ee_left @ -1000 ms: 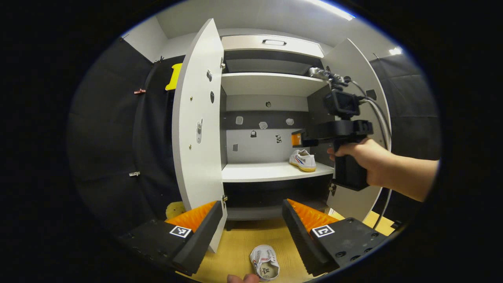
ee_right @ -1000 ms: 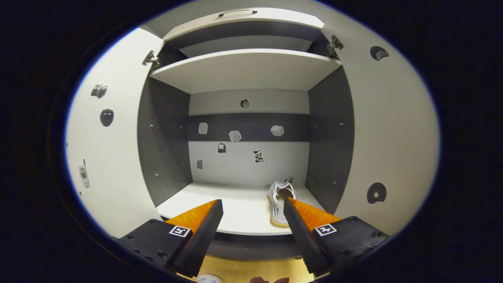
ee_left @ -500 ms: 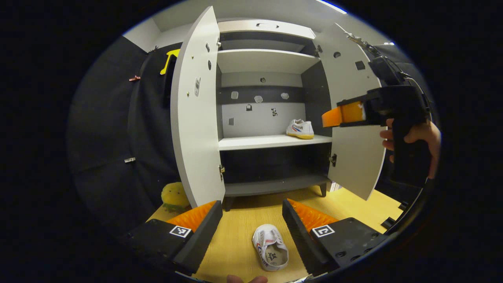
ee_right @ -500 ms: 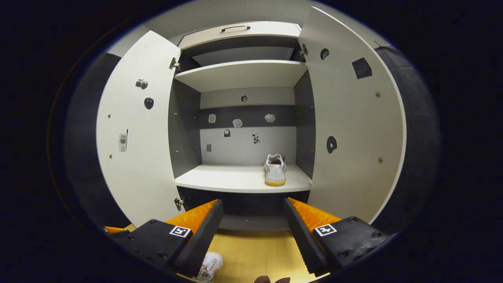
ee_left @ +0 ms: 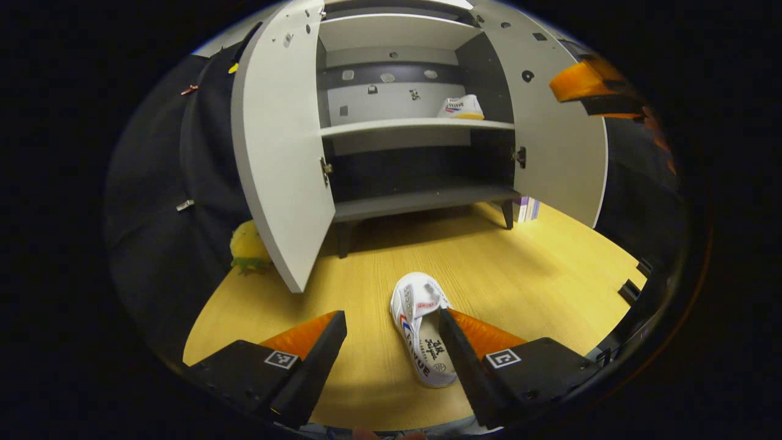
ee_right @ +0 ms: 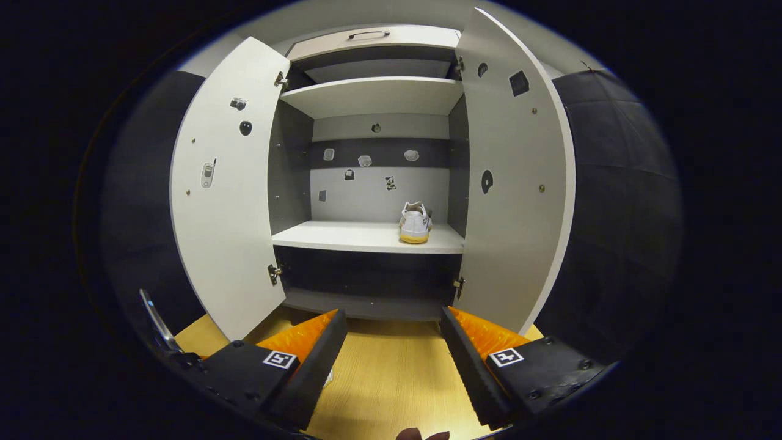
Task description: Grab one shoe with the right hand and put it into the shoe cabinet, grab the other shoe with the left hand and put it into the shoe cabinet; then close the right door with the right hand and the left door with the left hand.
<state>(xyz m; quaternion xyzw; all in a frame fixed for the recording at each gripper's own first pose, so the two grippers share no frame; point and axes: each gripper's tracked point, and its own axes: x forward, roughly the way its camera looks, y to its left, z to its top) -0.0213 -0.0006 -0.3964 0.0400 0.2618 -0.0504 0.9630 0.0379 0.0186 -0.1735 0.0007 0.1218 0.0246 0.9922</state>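
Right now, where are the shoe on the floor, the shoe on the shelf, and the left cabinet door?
Shoe on the floor (ee_left: 421,324): left gripper view, on its insole.
Shoe on the shelf (ee_right: 415,222): right gripper view, on its heel.
Left door (ee_right: 229,201): right gripper view, on its inner face.

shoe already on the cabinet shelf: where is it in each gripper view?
Left gripper view: shoe on the shelf, upper centre, at the shelf's right end.
Right gripper view: same shoe, centre, heel toward the camera, right end of the shelf.
Shared landmark: the open right door beside it.
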